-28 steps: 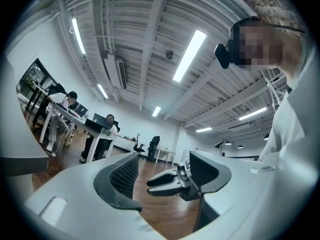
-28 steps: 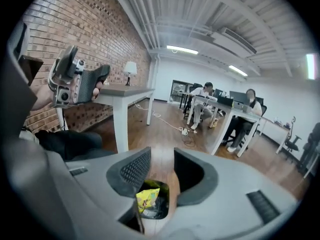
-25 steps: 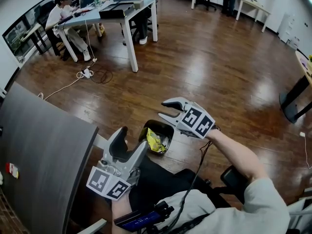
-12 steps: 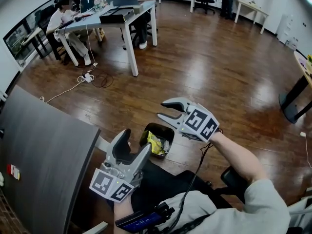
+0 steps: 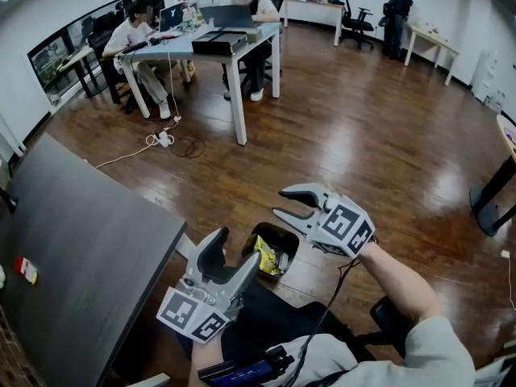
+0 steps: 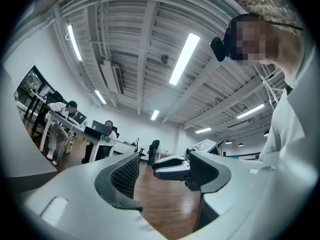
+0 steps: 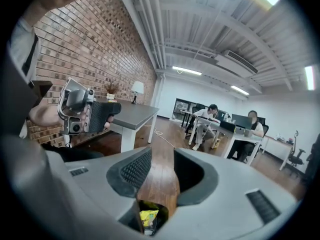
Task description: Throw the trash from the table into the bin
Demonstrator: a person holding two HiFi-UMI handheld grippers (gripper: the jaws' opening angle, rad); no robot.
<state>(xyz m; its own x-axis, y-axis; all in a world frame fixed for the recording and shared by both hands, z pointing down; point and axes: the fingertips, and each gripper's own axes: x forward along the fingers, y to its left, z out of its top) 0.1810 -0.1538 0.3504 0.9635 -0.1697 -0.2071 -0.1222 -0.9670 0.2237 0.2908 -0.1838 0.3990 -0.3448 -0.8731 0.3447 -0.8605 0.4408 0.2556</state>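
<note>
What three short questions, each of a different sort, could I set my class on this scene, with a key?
1. True or false: the right gripper grips the yellow wrapper.
2. The black bin is near the dark table. What does it stand on? A: a shelf. B: the wooden floor. C: a windowsill.
3. Fill in: the left gripper has its jaws ____, with nothing between them.

Key: 1 false; its jaws are apart and empty, and the wrapper lies in the bin. 2 B. 3 apart.
</note>
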